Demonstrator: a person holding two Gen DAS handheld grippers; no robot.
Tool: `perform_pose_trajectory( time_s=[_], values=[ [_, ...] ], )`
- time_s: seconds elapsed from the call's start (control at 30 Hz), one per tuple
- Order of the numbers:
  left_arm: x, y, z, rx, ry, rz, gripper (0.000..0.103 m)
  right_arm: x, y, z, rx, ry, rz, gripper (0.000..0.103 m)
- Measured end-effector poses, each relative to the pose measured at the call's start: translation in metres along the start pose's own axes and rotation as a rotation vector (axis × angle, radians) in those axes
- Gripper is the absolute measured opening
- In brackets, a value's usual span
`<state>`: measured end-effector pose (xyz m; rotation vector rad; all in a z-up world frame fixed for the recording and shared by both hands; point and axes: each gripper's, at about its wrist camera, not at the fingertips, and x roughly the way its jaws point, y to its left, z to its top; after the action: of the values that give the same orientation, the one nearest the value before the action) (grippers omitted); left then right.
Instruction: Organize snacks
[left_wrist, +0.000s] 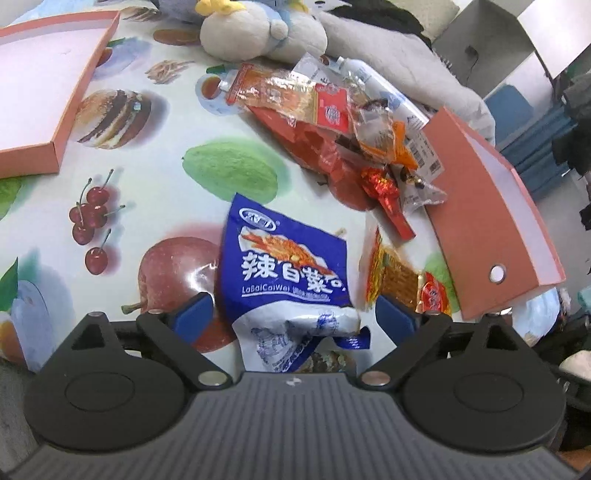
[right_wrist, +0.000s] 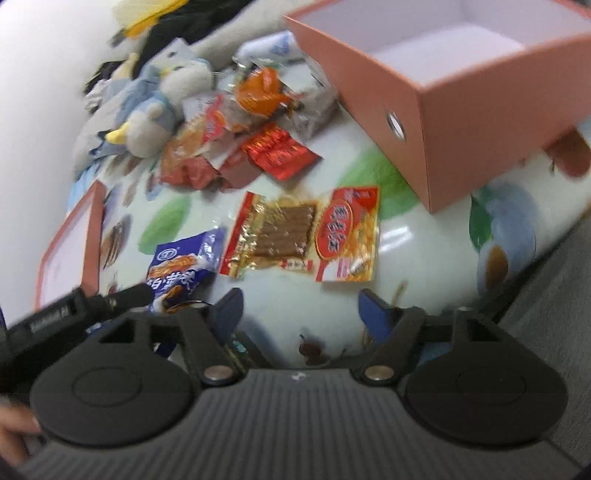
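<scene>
A blue and white snack packet (left_wrist: 288, 273) lies on the fruit-print tablecloth, its near end between the open fingers of my left gripper (left_wrist: 295, 314). It also shows in the right wrist view (right_wrist: 181, 266). A red and gold snack packet (right_wrist: 303, 236) lies flat just ahead of my right gripper (right_wrist: 299, 306), which is open and empty; its edge shows in the left wrist view (left_wrist: 402, 284). A heap of mixed snack packets (left_wrist: 332, 125) lies farther back, also in the right wrist view (right_wrist: 251, 133). An open salmon-pink box (right_wrist: 461, 92) stands at the right.
The box's flat pink lid (left_wrist: 48, 85) lies at the far left. A plush toy (left_wrist: 255, 29) and grey cloth sit behind the heap. The pink box (left_wrist: 491, 214) has a finger hole in its side. The table edge falls away at the right (right_wrist: 546, 266).
</scene>
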<state>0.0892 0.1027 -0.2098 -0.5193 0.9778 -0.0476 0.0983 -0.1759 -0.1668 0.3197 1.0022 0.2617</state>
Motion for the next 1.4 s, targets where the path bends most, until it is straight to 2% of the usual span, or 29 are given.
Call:
perform_pose_trajectory(
  time_s=[0.03, 0.1, 0.17, 0.3, 0.37, 0.5, 0.63, 0.93, 1.13, 1.23, 1.3, 1.33, 1.4],
  values=[
    [0.000, 0.000, 0.001, 0.000, 0.000, -0.001, 0.098, 0.000, 0.002, 0.003, -0.040, -0.002, 0.014, 0.074],
    [0.001, -0.002, 0.002, 0.008, 0.003, 0.005, 0.098, 0.003, 0.010, 0.009, -0.156, -0.018, 0.041, 0.088],
    [0.003, -0.005, 0.004, 0.015, -0.001, 0.013, 0.098, 0.008, 0.019, 0.014, -0.280, -0.052, 0.060, 0.091],
    [0.008, -0.010, 0.005, 0.029, 0.008, 0.026, 0.098, 0.032, 0.031, 0.022, -0.484, -0.070, 0.047, 0.092],
    [0.009, -0.013, 0.004, 0.043, 0.005, 0.033, 0.098, 0.048, 0.033, 0.025, -0.572, -0.043, 0.041, 0.092],
    [0.012, -0.015, 0.004, 0.058, 0.009, 0.051, 0.098, 0.076, 0.027, 0.032, -0.616, 0.028, 0.068, 0.092],
    [0.015, -0.014, 0.003, 0.067, 0.013, 0.070, 0.098, 0.087, 0.019, 0.033, -0.687, 0.010, 0.050, 0.092],
    [0.016, -0.015, 0.003, 0.084, 0.024, 0.082, 0.098, 0.090, 0.012, 0.033, -0.784, 0.072, 0.156, 0.094],
    [0.022, -0.017, 0.003, 0.093, 0.037, 0.112, 0.098, 0.094, 0.011, 0.023, -0.819, 0.056, 0.155, 0.096],
    [0.023, -0.020, 0.002, 0.093, 0.035, 0.113, 0.098, 0.090, 0.012, 0.021, -0.804, 0.048, 0.160, 0.088],
    [0.025, -0.021, 0.001, 0.095, 0.036, 0.116, 0.098, 0.085, 0.015, 0.017, -0.811, 0.044, 0.167, 0.072],
    [0.026, -0.022, 0.002, 0.097, 0.035, 0.117, 0.098, 0.083, 0.017, 0.014, -0.814, 0.040, 0.162, 0.069],
    [0.029, -0.023, 0.002, 0.095, 0.033, 0.121, 0.098, 0.080, 0.020, 0.010, -0.807, 0.035, 0.157, 0.057]
  ],
)
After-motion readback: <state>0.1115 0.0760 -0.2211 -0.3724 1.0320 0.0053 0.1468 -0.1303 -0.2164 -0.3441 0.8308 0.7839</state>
